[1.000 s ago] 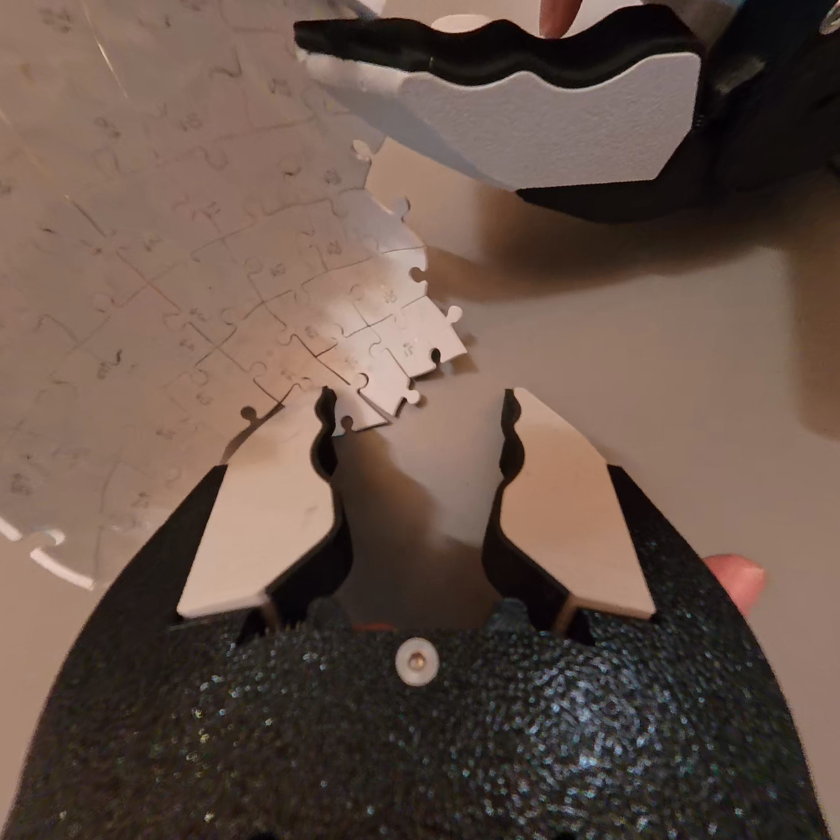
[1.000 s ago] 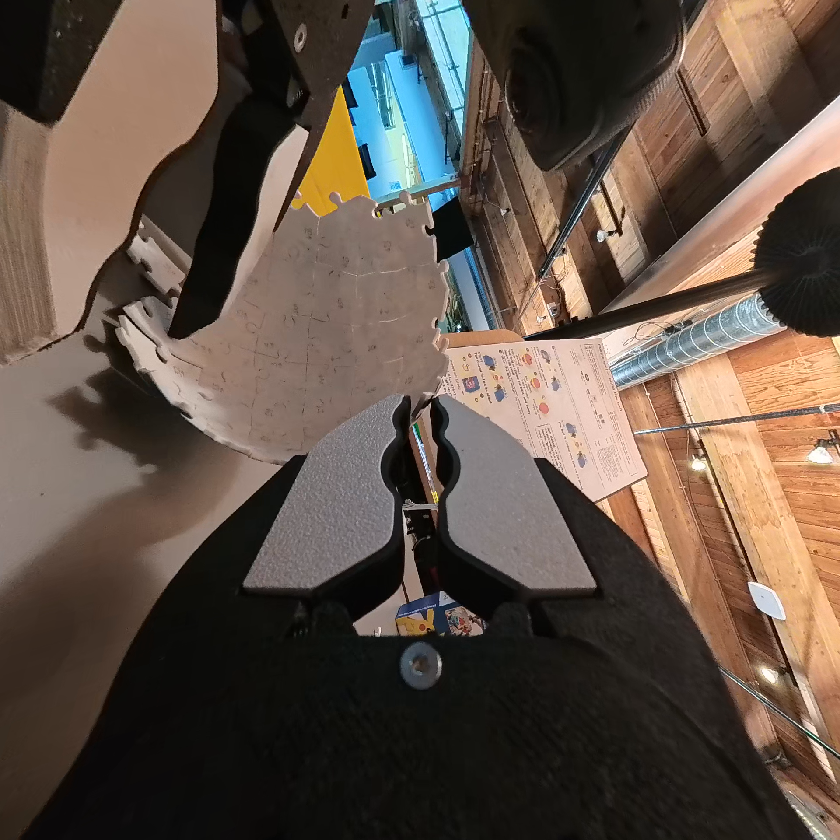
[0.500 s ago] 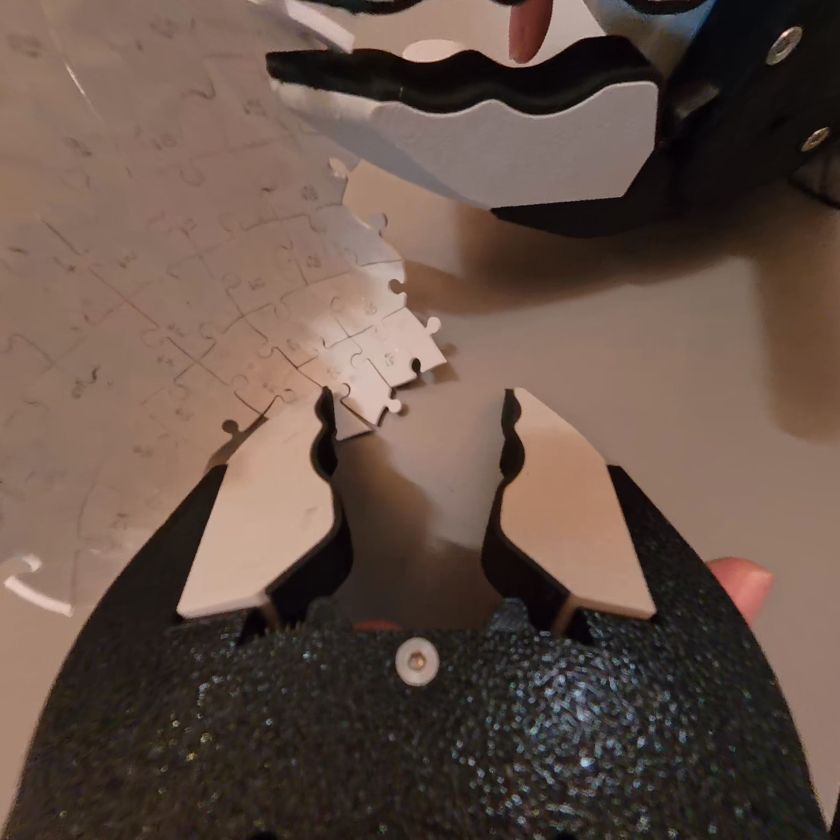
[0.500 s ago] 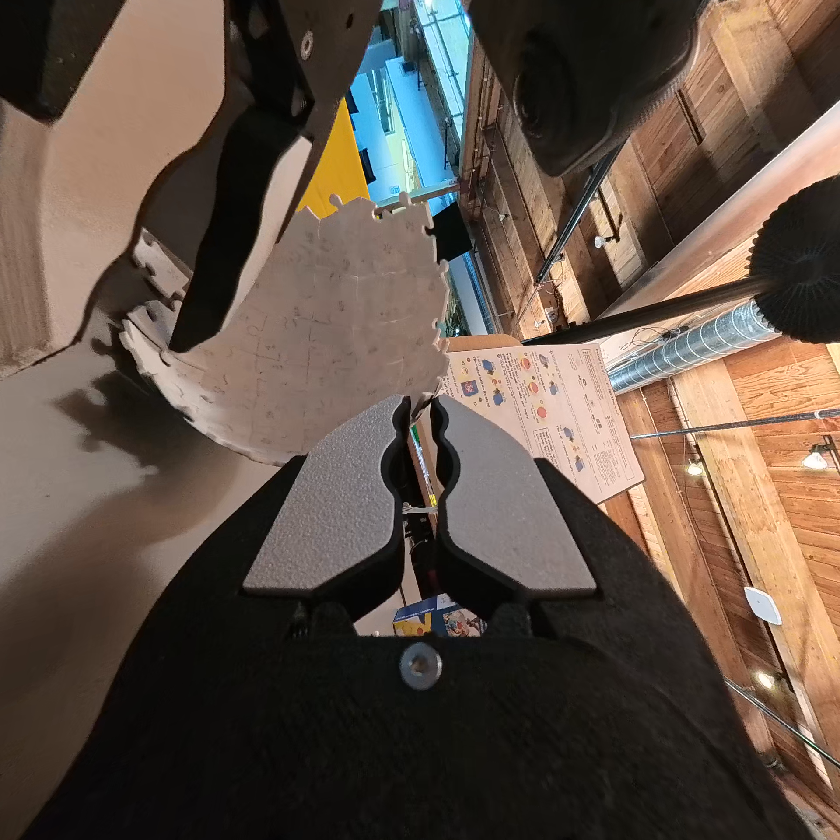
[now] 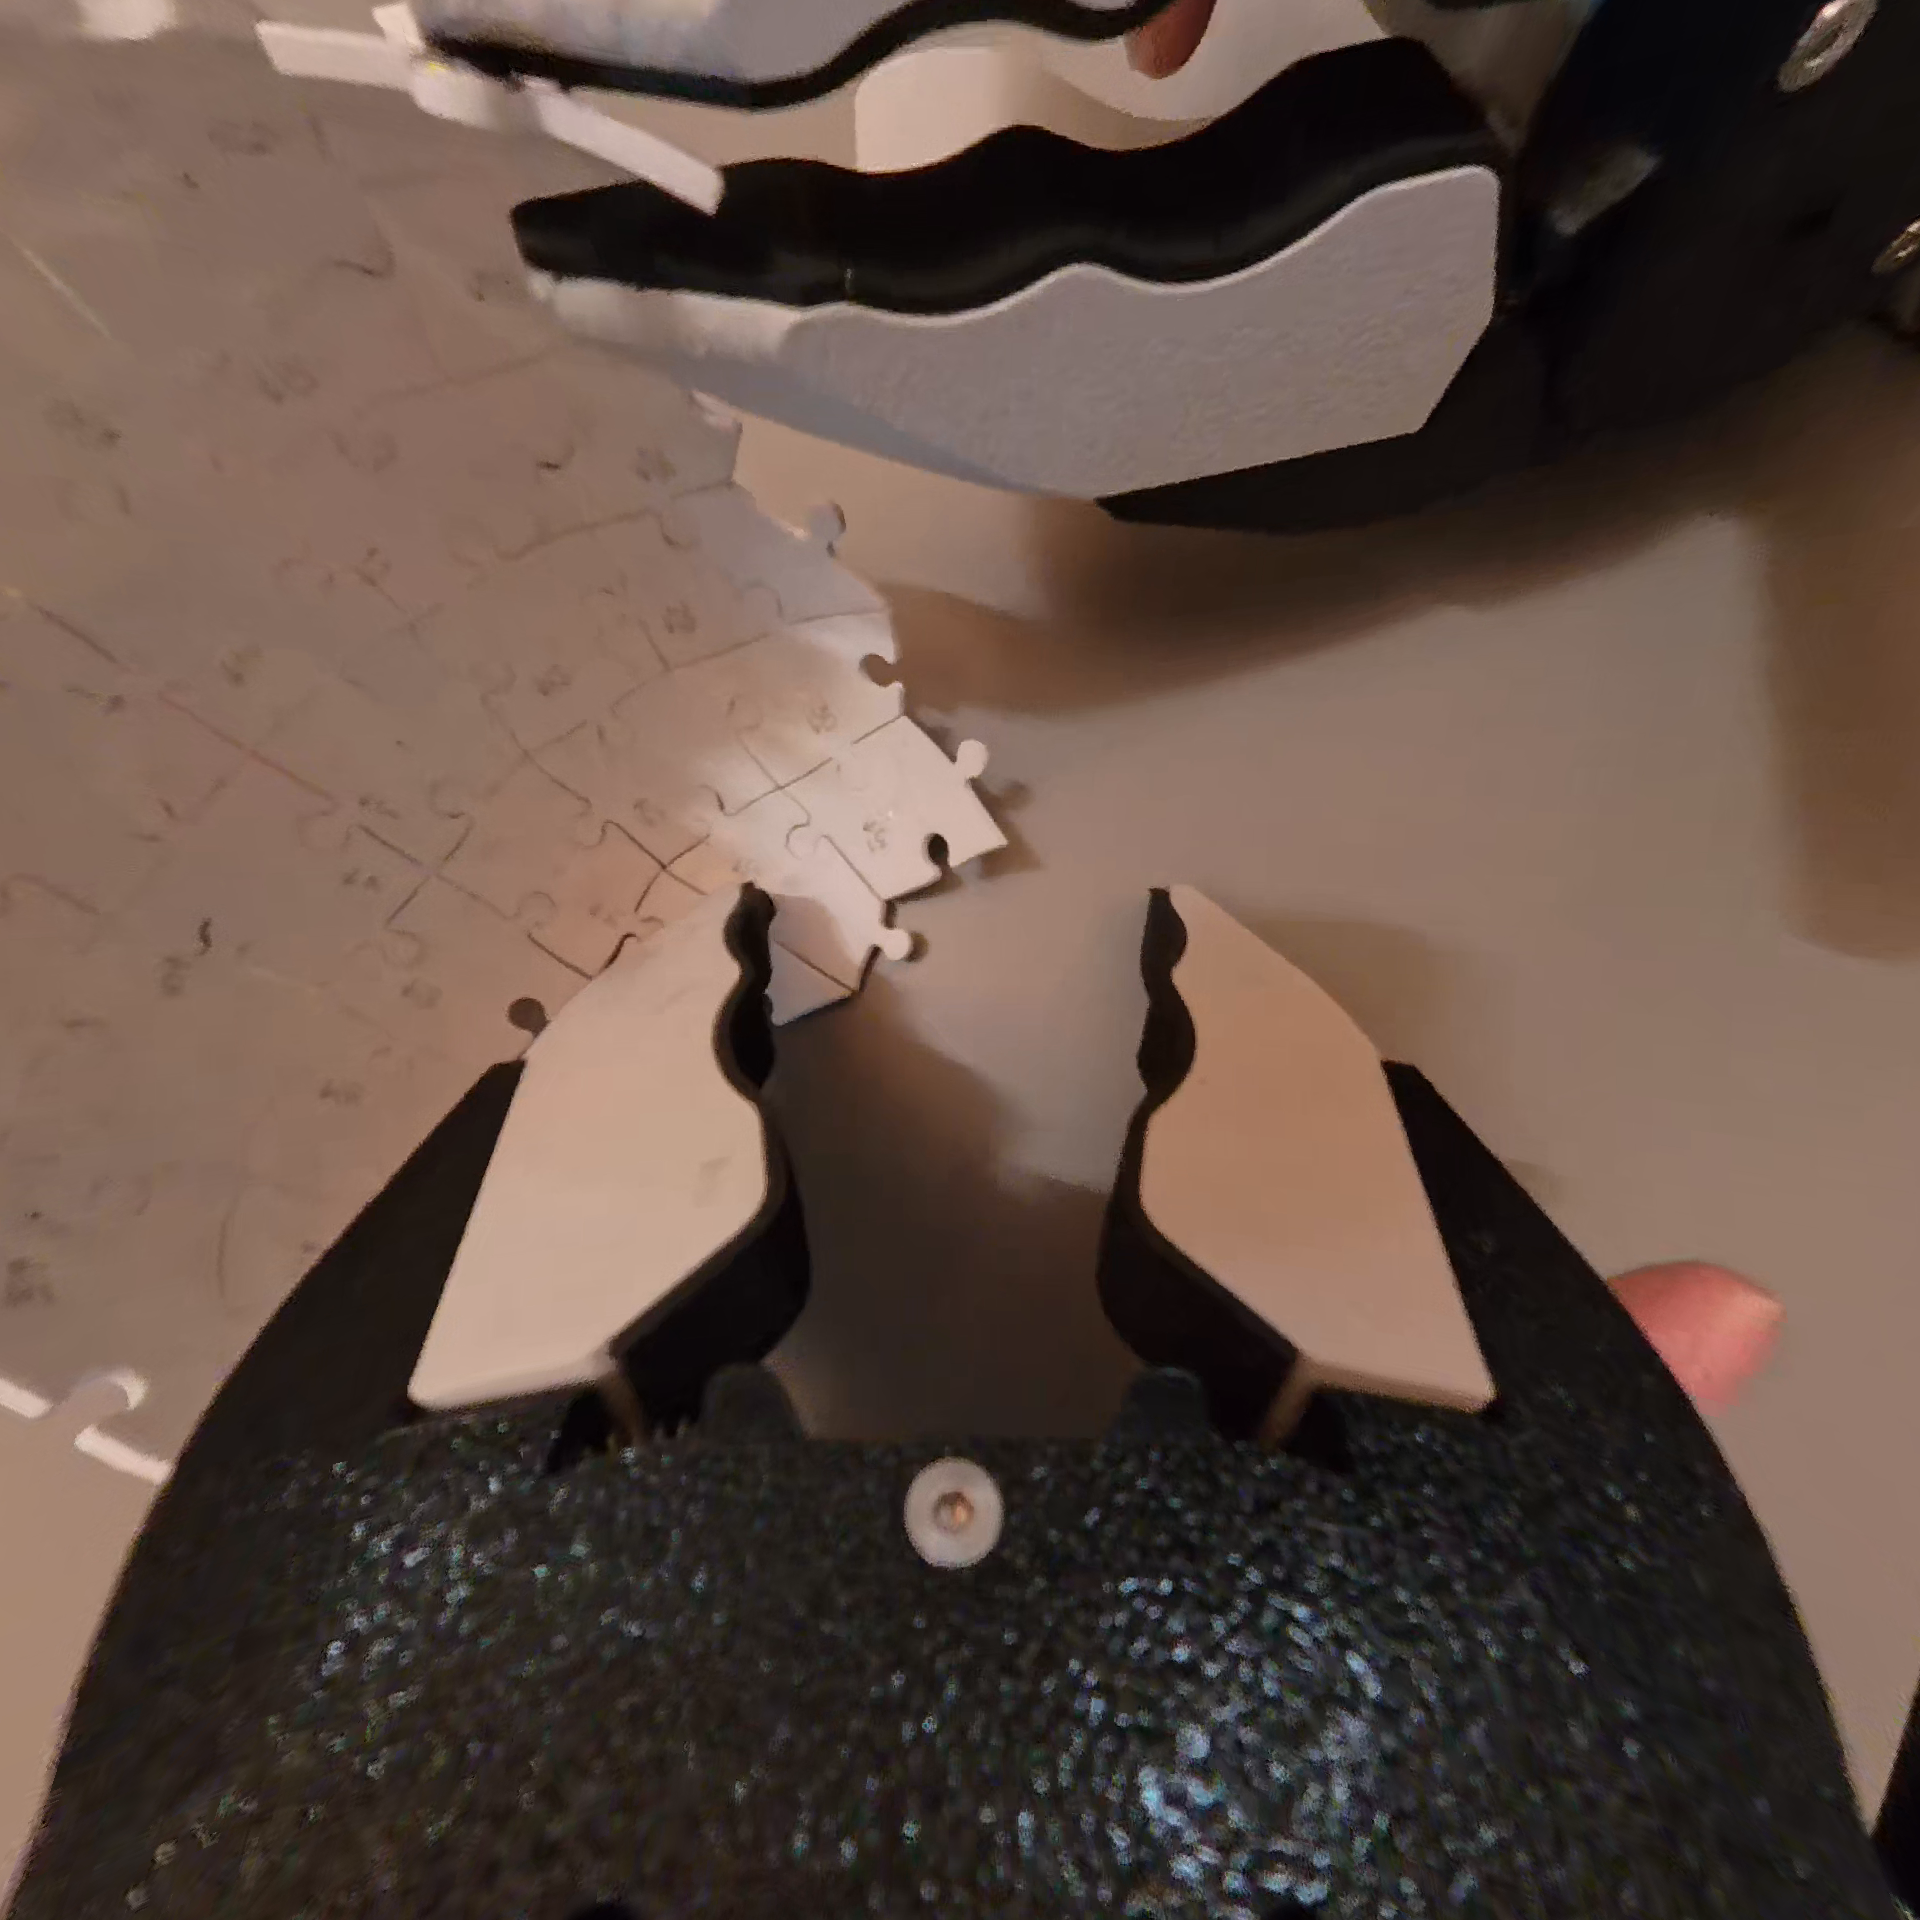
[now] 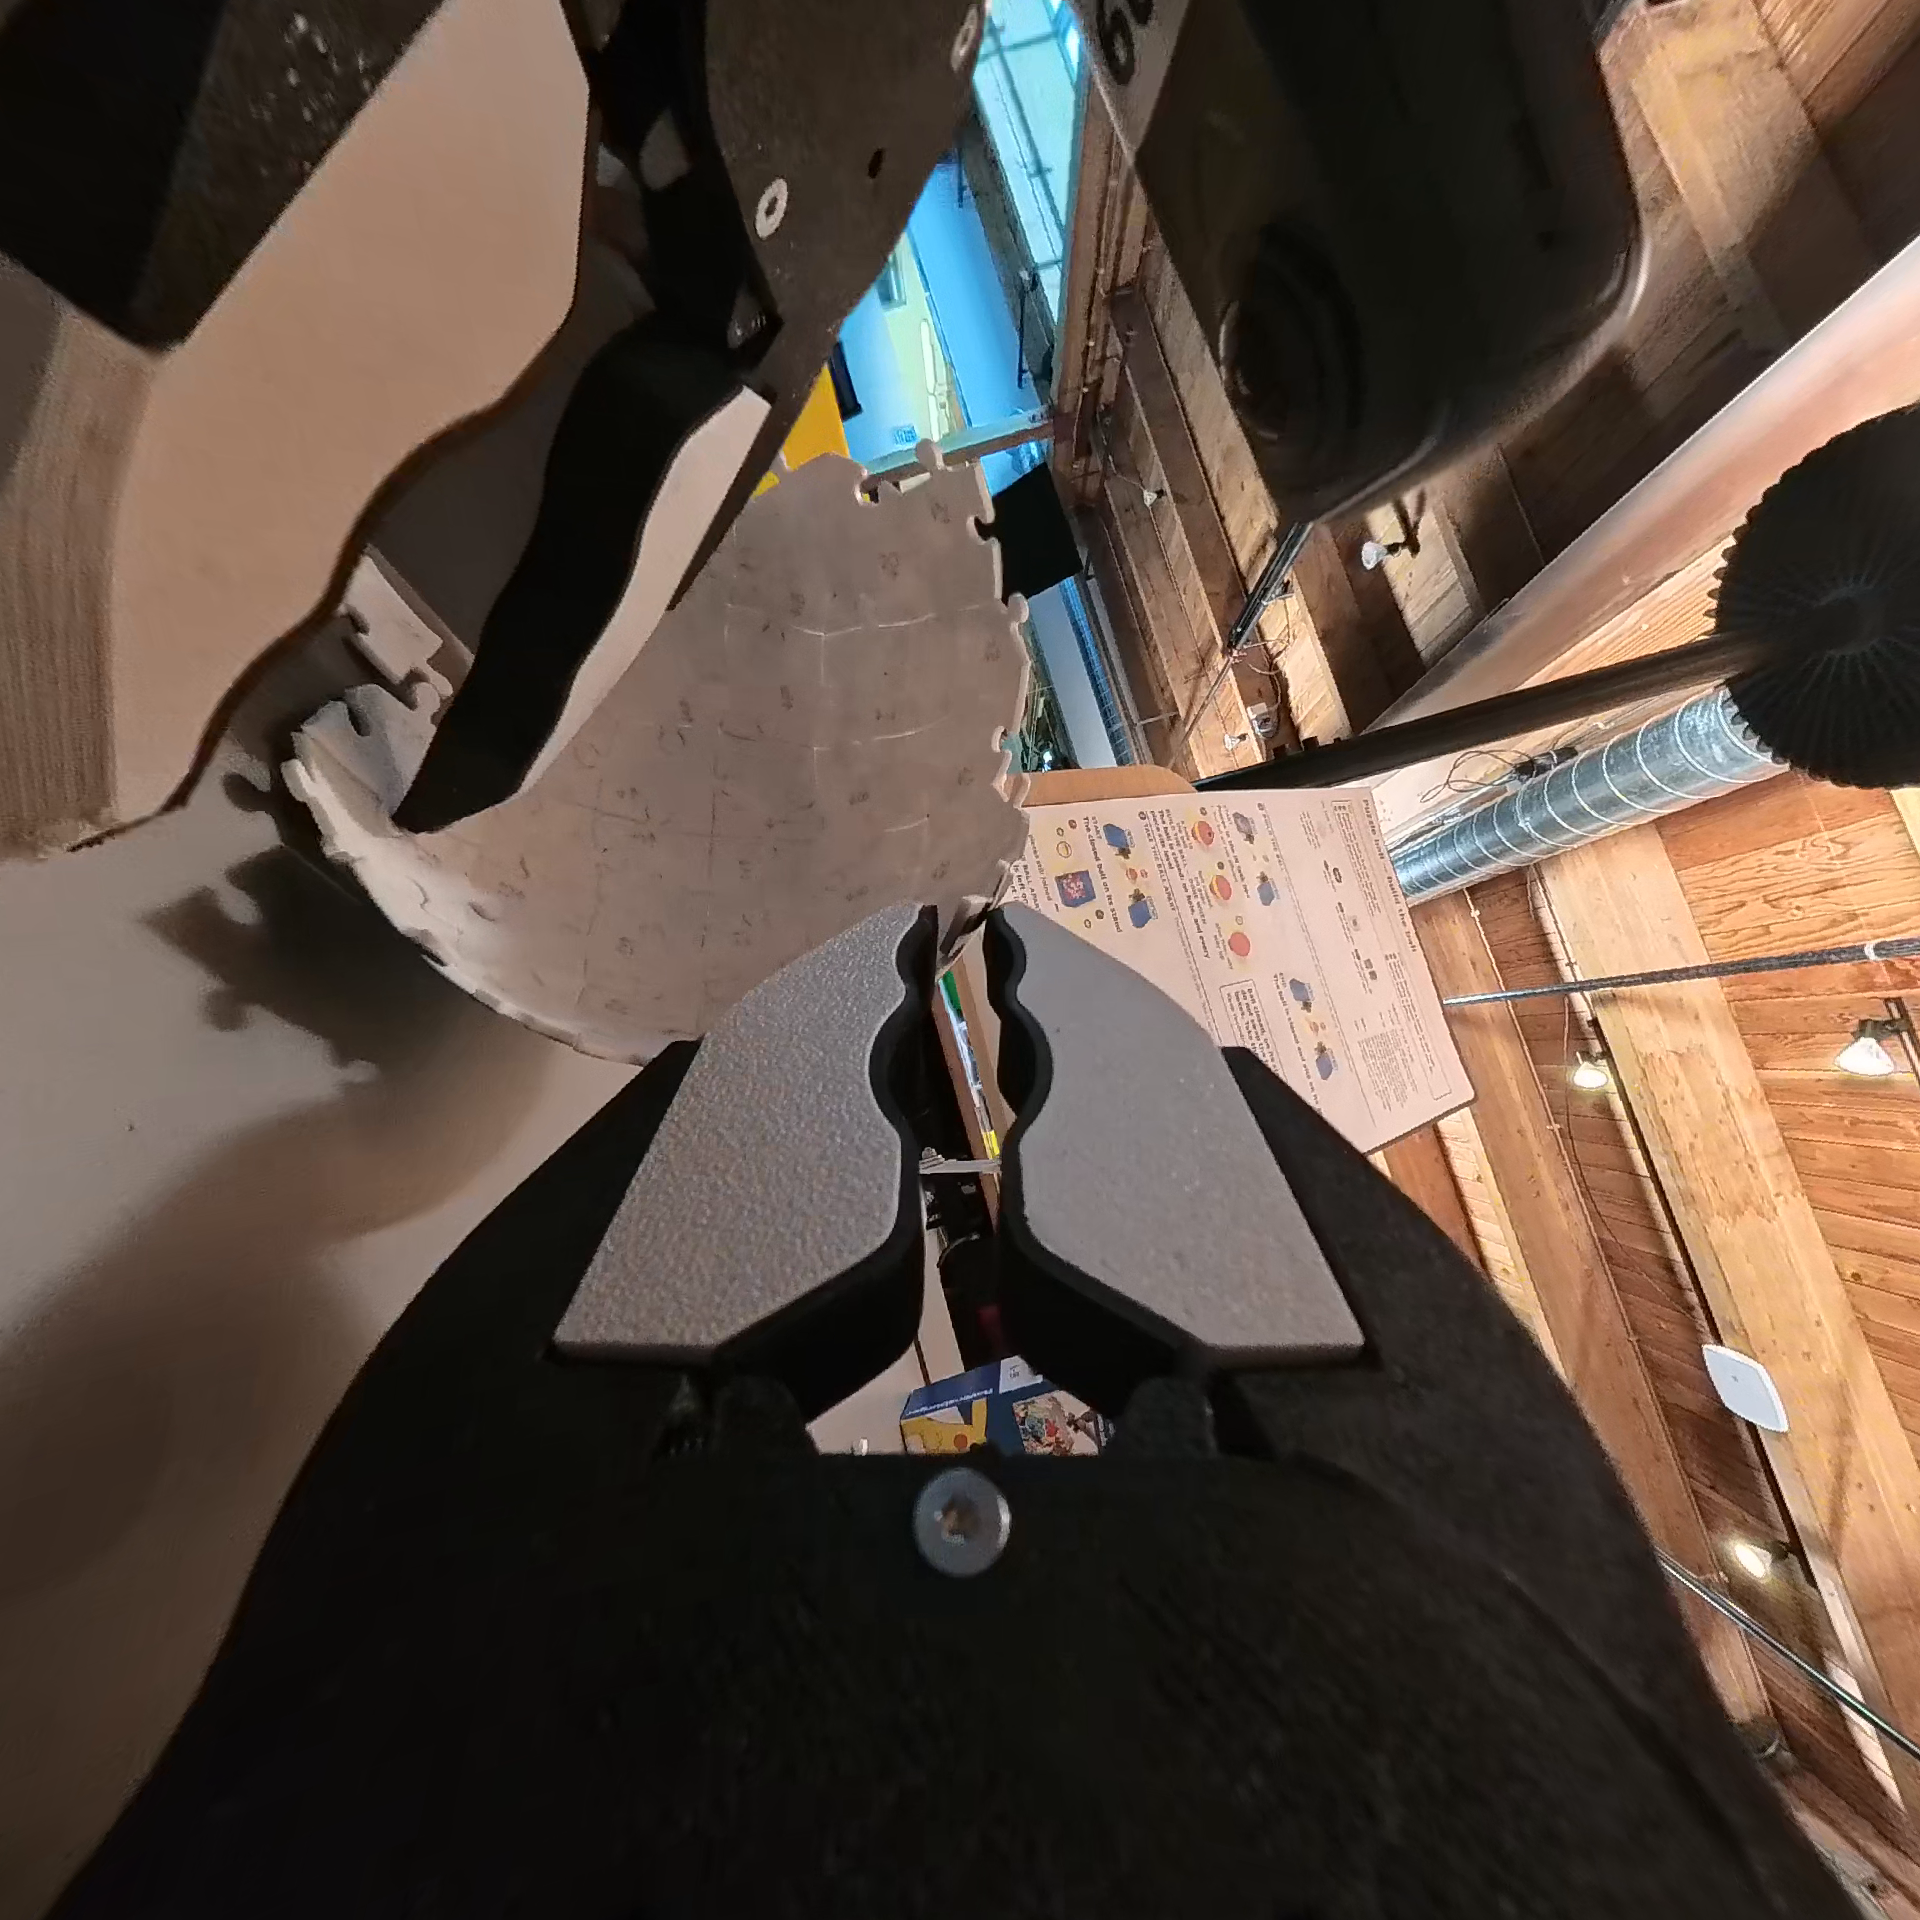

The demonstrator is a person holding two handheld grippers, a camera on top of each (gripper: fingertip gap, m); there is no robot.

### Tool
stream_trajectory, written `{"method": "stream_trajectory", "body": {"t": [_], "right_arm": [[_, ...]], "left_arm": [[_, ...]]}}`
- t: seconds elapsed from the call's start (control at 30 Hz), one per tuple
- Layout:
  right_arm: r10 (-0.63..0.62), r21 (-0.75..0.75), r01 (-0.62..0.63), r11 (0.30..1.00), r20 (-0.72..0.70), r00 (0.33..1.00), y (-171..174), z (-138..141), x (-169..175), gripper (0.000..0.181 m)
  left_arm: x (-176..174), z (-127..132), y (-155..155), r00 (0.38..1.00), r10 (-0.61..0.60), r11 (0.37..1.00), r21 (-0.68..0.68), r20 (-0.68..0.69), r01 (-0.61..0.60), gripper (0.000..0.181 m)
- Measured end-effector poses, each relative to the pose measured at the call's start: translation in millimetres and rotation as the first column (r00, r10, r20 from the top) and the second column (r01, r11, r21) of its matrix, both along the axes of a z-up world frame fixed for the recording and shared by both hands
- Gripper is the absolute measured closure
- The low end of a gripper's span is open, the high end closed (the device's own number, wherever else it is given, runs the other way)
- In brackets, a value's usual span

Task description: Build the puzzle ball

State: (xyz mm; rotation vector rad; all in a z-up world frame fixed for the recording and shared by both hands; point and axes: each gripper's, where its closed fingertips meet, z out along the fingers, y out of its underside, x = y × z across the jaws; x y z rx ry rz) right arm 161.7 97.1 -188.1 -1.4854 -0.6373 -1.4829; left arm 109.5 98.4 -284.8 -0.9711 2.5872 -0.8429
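The partly built puzzle ball point(image 5: 416, 727) is a curved white shell of joined pieces with its inner side facing me, resting on the beige table point(image 5: 1455, 831). My left gripper point(image 5: 956, 914) is open, and the shell's lower corner lies just inside its left finger point(image 5: 623, 1143). My right gripper point(image 5: 499, 135) reaches in from the top right, shut on the shell's upper rim. In the right wrist view the right gripper point(image 6: 961, 920) pinches the rim of the shell point(image 6: 779, 810). There the left gripper point(image 6: 249, 810) straddles the shell's far edge, one finger point(image 6: 540, 644) inside it.
A person's fingertip point(image 5: 1694, 1340) shows beside the left gripper. Beyond the shell stand a printed instruction sheet point(image 6: 1247, 935) and a colourful box point(image 6: 997, 1413). Wooden beams and a metal duct point(image 6: 1558, 810) are farther off. Across from one pair of fingers to the other is roughly 10 centimetres.
The right gripper and the rim it holds have come lower and nearer to the left gripper. The shell's corner has shifted slightly right. Both grippers keep their state.
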Motion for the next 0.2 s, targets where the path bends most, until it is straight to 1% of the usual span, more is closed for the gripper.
{"method": "stream_trajectory", "body": {"t": [0.1,0.2], "right_arm": [[0.000,-0.002,0.000,1.000,0.000,1.000,-0.1,-0.3,0.0,0.173],[0.002,-0.003,-0.002,1.000,0.000,1.000,0.2,-0.4,-0.3,0.173]], "left_arm": [[1.8,5.2,3.0,0.998,0.029,1.000,-0.009,0.056,-0.029,0.117],[8.9,12.9,17.0,0.981,0.136,0.990,0.009,0.138,-0.138,0.118]]}}
